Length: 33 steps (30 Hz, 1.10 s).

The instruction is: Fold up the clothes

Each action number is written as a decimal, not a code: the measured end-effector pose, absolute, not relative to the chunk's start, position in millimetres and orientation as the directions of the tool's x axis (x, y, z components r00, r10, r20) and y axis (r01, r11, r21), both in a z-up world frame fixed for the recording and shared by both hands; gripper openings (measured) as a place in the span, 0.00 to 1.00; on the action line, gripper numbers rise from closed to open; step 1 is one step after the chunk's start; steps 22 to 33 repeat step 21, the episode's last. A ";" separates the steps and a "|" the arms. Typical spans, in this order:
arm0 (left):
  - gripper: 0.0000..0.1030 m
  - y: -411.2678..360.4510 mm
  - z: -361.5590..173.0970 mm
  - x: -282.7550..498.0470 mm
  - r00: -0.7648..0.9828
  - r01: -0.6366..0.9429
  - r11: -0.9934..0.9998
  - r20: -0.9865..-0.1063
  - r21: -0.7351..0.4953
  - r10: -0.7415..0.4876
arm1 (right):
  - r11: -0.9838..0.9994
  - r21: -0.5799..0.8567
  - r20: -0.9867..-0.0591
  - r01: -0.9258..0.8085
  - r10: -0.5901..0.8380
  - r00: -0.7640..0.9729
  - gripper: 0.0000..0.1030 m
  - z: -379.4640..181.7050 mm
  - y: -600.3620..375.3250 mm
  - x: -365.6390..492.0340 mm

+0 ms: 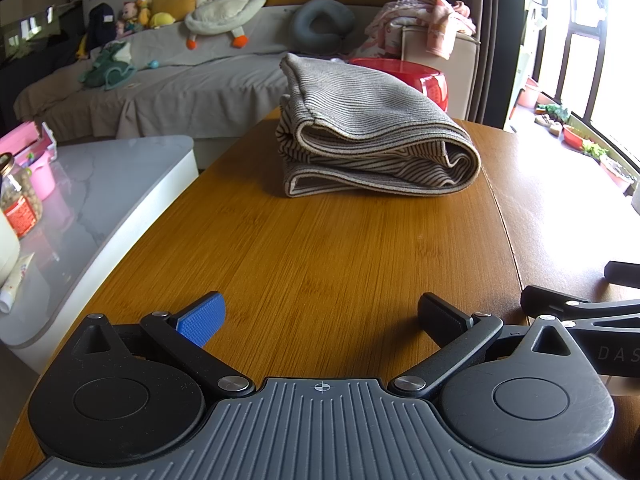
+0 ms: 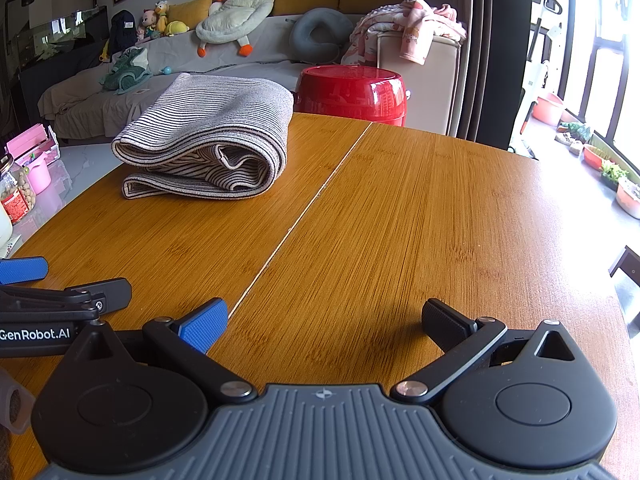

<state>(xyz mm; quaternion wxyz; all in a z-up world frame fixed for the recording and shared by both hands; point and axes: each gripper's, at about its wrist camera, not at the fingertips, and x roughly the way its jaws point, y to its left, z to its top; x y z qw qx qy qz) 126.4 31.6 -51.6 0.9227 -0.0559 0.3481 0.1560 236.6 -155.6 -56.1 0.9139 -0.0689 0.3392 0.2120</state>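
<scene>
A grey striped garment (image 1: 372, 136) lies folded in a thick bundle at the far side of the wooden table (image 1: 312, 256). It also shows in the right wrist view (image 2: 208, 140), far left. My left gripper (image 1: 320, 316) is open and empty, low over the near table, well short of the garment. My right gripper (image 2: 324, 320) is open and empty, beside the left one, over the near table. The left gripper shows at the left edge of the right wrist view (image 2: 60, 284); part of the right gripper shows in the left wrist view (image 1: 580, 304).
A white marble side table (image 1: 100, 208) with a jar (image 1: 18, 196) and pink boxes stands at the left. A red stool (image 2: 352, 94) and a sofa (image 2: 200, 64) with plush toys stand behind the table. A seam (image 2: 304, 212) runs across the tabletop.
</scene>
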 end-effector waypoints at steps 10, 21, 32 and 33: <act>1.00 31.5 -51.7 126.6 0.709 -0.327 0.945 -0.660 0.007 0.250 | 0.901 0.018 -0.649 -0.434 0.341 0.680 1.00 -56.3 -155.7 236.7; 1.00 70.1 -40.4 100.4 0.782 -0.367 0.915 -0.588 -0.168 0.206 | 0.910 -0.023 -0.637 -0.414 0.305 0.708 1.00 -53.9 -145.3 227.5; 1.00 70.1 -40.4 100.4 0.782 -0.367 0.915 -0.588 -0.168 0.206 | 0.910 -0.023 -0.637 -0.414 0.305 0.708 1.00 -53.9 -145.3 227.5; 1.00 70.1 -40.4 100.4 0.782 -0.367 0.915 -0.588 -0.168 0.206 | 0.910 -0.023 -0.637 -0.414 0.305 0.708 1.00 -53.9 -145.3 227.5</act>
